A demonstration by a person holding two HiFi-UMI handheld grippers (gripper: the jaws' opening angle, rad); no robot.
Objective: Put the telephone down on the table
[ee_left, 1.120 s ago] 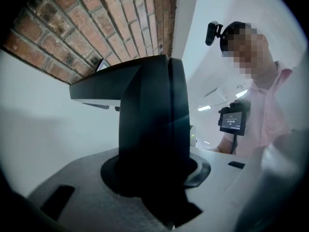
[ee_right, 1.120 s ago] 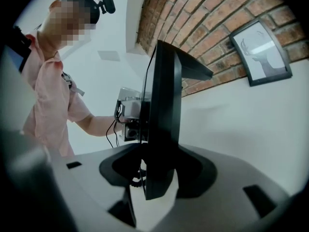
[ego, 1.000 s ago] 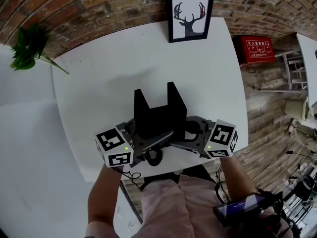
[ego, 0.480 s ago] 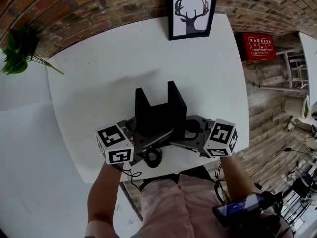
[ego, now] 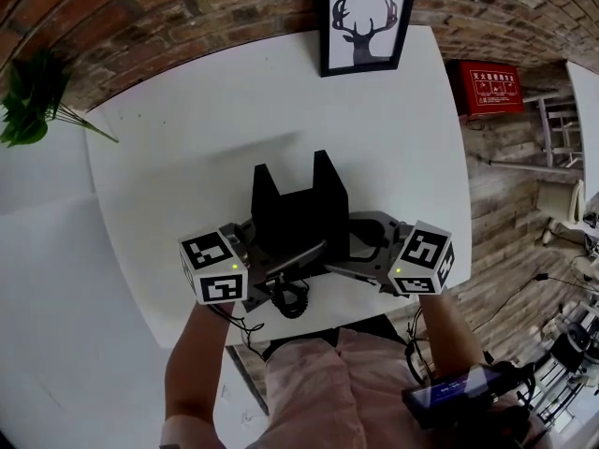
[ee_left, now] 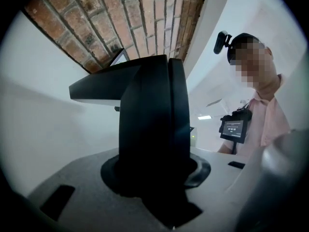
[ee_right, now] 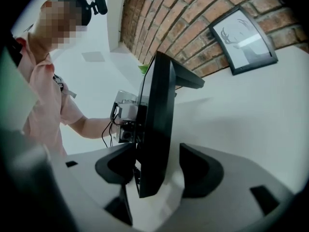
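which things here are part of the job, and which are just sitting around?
Part of the job:
- telephone
- table
- left tool, shut on the telephone
- right tool, whose jaws have just been opening; the telephone is between them, with a gap at one pad

Just about:
- deer picture, against the brick wall
- plant
- red sign

Both forearms reach forward from the person's waist, a claw in each hand, the two angled inward toward each other. The left claw [ego: 277,271] points level, its jaws pressed on the telephone [ego: 299,215]. The right claw [ego: 348,256] tips slightly downward. Its jaws have just been opening and stand apart, the telephone's edge between them.
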